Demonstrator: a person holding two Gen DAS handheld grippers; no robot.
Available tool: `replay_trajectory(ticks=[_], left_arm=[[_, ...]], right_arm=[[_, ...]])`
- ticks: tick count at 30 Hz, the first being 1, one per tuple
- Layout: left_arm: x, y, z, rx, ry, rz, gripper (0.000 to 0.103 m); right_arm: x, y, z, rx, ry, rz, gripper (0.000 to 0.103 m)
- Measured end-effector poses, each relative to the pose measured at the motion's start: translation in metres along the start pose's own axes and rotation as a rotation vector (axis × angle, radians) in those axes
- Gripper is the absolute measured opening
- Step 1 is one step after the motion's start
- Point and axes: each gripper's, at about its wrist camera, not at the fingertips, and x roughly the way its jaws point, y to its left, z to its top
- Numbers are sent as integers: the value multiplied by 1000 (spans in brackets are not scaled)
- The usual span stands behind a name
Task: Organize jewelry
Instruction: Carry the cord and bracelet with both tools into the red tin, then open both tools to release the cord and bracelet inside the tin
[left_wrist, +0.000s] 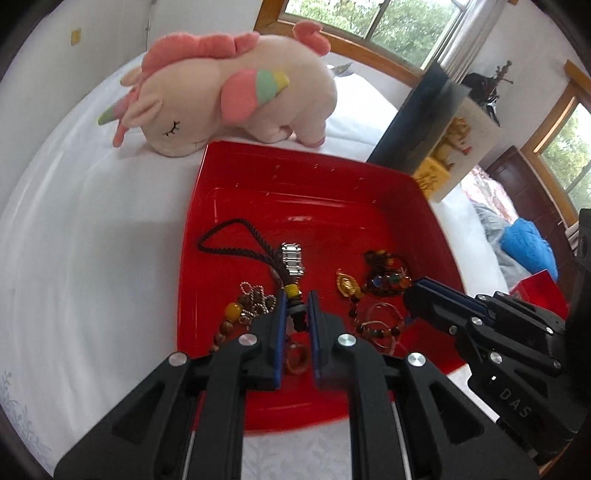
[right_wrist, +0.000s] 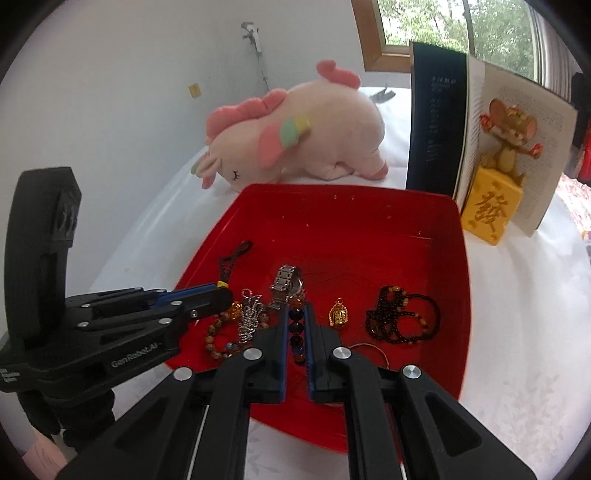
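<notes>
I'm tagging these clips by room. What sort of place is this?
Most likely a bedroom at home. A plush unicorn lies on a white bed sheet, wood-framed windows look out on trees, and a red tray of jewelry sits on the bedding beside an open book.

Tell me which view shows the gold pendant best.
The right wrist view: the gold pendant lies unobstructed on the red tray, right of the right gripper. The left wrist view shows it blurrier, beside tangled beads.

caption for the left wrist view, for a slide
Left gripper closed on a dark braided cord pendant in a red tray of jewelry, plush unicorn behind.
</notes>
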Motion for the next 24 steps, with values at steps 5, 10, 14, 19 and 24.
replay_trajectory(ticks=[5,10,14,19,24], left_arm=[[14,0,2,3,21,2,10],[18,1,0,3,23,31,28],[8,0,-3,7,-9,50,39],[-7,-1,-6,15,-39,64,47],[-18,4,-7,-1,-65,106,54]], right_arm=[[20,-13,-1,29,43,-3,7],[25,-24,-3,55,43,-49,15],[17,-27,-4,57,22,-82,20],[5,-26,-8,48,-2,-146,33],[-11,-26,-13,51,-25,-174,49]])
